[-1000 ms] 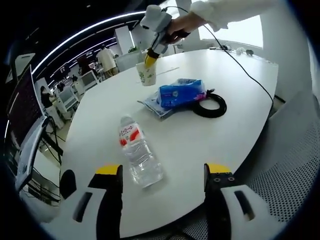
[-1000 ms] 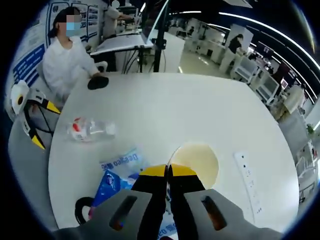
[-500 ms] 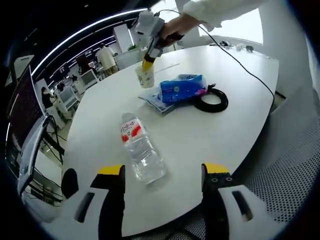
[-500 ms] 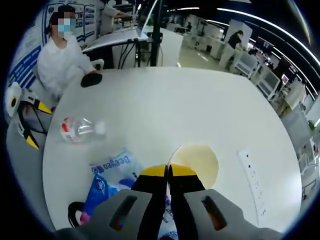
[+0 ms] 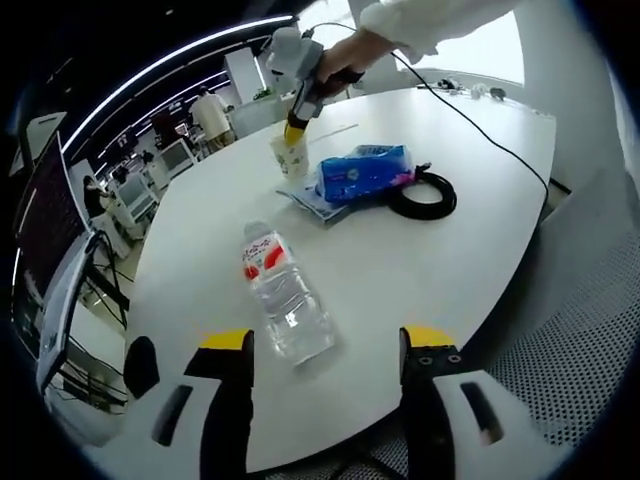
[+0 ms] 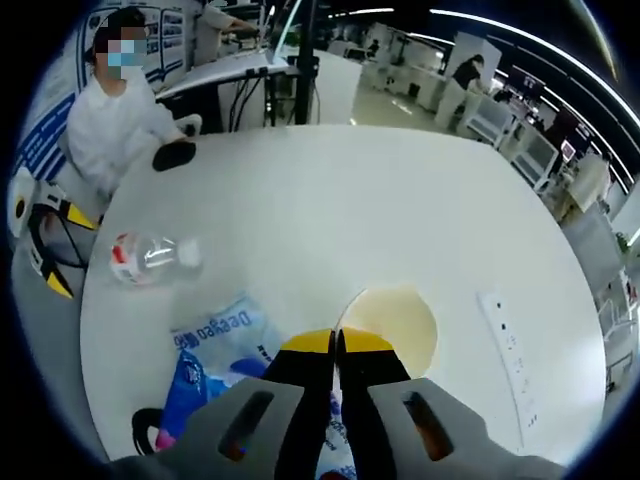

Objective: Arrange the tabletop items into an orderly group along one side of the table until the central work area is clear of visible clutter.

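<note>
A clear water bottle (image 5: 283, 300) with a red label lies on its side on the white table (image 5: 440, 260), just ahead of my open left gripper (image 5: 325, 345). Farther off lie a blue tissue pack (image 5: 362, 172) on a flat plastic packet (image 5: 305, 205), and a coiled black cable (image 5: 424, 195). My right gripper (image 6: 336, 342) is shut on the rim of a paper cup (image 6: 392, 322), which stands beyond the tissue pack (image 6: 200, 375). From the left gripper view the cup (image 5: 293, 156) and the right gripper (image 5: 296, 124) sit at the far side. The bottle (image 6: 148, 256) also shows from the right.
A white power strip (image 6: 510, 355) lies to the cup's right. A black mouse-like object (image 6: 172, 154) rests at the far table edge, where a person in white sits. A thin black cord (image 5: 470, 120) trails across the table. Desks and monitors surround it.
The right gripper and the cup it holds have shifted slightly toward the left in the left gripper view. The left gripper stays open over the table's near edge.
</note>
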Demonstrator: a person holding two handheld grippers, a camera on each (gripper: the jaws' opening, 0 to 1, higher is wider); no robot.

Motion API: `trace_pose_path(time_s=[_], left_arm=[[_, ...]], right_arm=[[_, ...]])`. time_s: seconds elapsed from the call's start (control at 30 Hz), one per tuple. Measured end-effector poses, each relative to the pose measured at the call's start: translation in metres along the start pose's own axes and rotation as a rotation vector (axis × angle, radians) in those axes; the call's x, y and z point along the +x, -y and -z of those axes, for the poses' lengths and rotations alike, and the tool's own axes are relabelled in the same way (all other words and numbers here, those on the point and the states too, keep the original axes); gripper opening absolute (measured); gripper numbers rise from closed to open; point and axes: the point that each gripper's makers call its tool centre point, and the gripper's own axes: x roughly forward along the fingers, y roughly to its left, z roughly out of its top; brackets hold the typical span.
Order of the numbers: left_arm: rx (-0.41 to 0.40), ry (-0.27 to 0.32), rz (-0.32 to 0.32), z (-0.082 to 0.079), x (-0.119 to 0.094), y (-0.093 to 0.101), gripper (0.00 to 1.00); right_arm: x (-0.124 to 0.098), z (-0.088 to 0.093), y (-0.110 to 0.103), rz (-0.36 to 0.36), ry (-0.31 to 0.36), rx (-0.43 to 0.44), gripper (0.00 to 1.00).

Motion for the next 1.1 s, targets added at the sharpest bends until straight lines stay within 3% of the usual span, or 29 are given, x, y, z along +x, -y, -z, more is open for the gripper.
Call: trace_pose_path(time_s=[1.1], left_arm=[[0.023, -0.015, -0.004, 0.0033, 0.0015, 0.0006, 0.55]], right_arm=[[0.0104, 0.0087, -0.0085, -0.022, -0.004, -0.007, 0.0]])
